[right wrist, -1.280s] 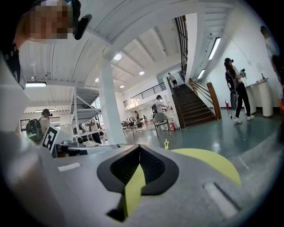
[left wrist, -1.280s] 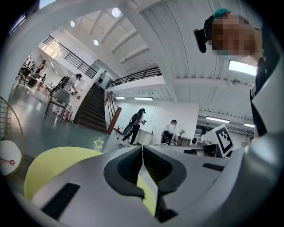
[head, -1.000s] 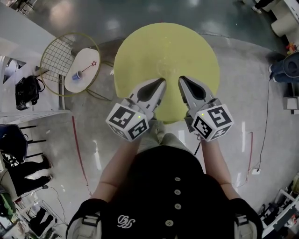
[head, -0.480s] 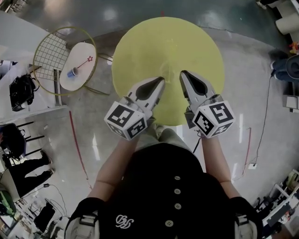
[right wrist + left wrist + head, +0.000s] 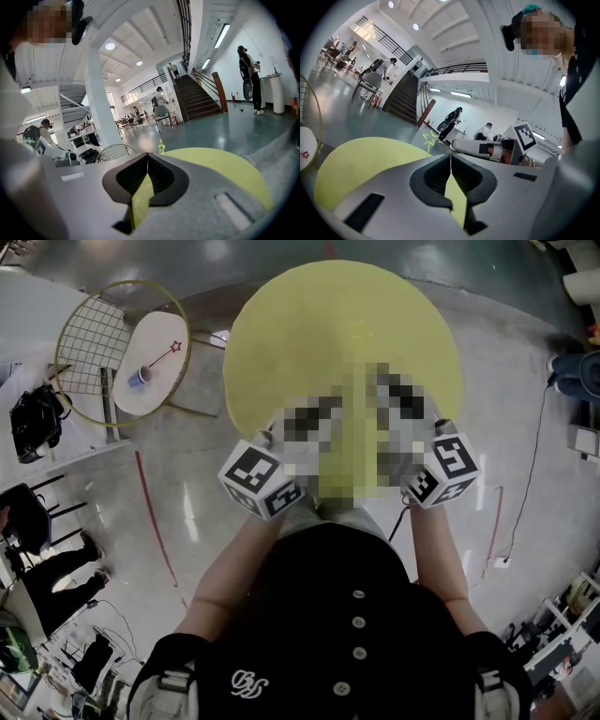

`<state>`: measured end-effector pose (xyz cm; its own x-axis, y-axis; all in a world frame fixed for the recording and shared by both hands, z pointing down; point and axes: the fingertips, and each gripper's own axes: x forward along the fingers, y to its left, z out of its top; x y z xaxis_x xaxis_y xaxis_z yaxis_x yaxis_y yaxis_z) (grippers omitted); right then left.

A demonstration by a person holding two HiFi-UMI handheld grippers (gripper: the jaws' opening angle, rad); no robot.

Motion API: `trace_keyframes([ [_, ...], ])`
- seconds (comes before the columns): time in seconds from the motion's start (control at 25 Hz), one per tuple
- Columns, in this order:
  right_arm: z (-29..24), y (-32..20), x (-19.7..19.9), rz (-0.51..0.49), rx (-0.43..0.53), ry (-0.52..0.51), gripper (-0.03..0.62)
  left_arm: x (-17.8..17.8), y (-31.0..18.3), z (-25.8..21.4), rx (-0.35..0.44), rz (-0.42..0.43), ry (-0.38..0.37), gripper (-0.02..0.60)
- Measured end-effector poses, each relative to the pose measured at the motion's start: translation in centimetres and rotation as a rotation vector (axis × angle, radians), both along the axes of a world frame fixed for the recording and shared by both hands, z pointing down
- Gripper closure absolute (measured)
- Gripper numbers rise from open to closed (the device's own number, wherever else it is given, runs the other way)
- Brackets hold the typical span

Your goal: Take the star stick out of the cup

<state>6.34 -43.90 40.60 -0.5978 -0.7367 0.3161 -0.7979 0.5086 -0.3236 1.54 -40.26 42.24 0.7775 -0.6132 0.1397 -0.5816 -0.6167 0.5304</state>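
Note:
A thin yellow-green star stick (image 5: 429,138) stands upright at the far side of the round yellow table (image 5: 281,324); the right gripper view shows the star stick (image 5: 161,146) just beyond the jaw tips. I cannot make out its cup. My left gripper (image 5: 451,155) and my right gripper (image 5: 147,154) hover side by side over the table's near half, both shut with nothing between their jaws. In the head view a mosaic hides the jaws; only the left marker cube (image 5: 261,480) and the right marker cube (image 5: 452,469) show. A blue cup (image 5: 140,378) holds a red star stick (image 5: 174,347) on a small white side table (image 5: 155,357) at the far left.
A gold wire-grid ring (image 5: 89,343) leans by the white side table. A black bag (image 5: 36,420) and a white counter are at the far left. A cable (image 5: 534,474) runs over the floor on the right. People stand far off near the stairs (image 5: 199,96).
Both grippers have sunk a little and drawn nearer the table's near edge, still shut. In the head view the side table has drifted up and to the left.

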Motion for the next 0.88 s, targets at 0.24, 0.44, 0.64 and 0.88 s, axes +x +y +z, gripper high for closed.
trace_keyframes([
  [0.24, 1.0, -1.2, -0.6, 0.009, -0.025, 0.007, 0.589, -0.9, -1.1, 1.3, -0.032, -0.011, 0.004, 0.563],
  [0.44, 1.4, -1.8, -0.8, 0.015, -0.047, 0.029, 0.586, -1.2, -1.9, 1.6, -0.045, 0.012, -0.002, 0.563],
  [0.64, 2.2, -2.4, -0.9, 0.015, -0.063, 0.047, 0.579, -1.1, -2.7, 2.1, -0.053, 0.015, 0.006, 0.563],
  [0.88, 4.0, -3.1, -0.9, 0.016, -0.098, 0.069, 0.528, -1.2, -3.5, 3.1, -0.067, 0.004, 0.015, 0.563],
])
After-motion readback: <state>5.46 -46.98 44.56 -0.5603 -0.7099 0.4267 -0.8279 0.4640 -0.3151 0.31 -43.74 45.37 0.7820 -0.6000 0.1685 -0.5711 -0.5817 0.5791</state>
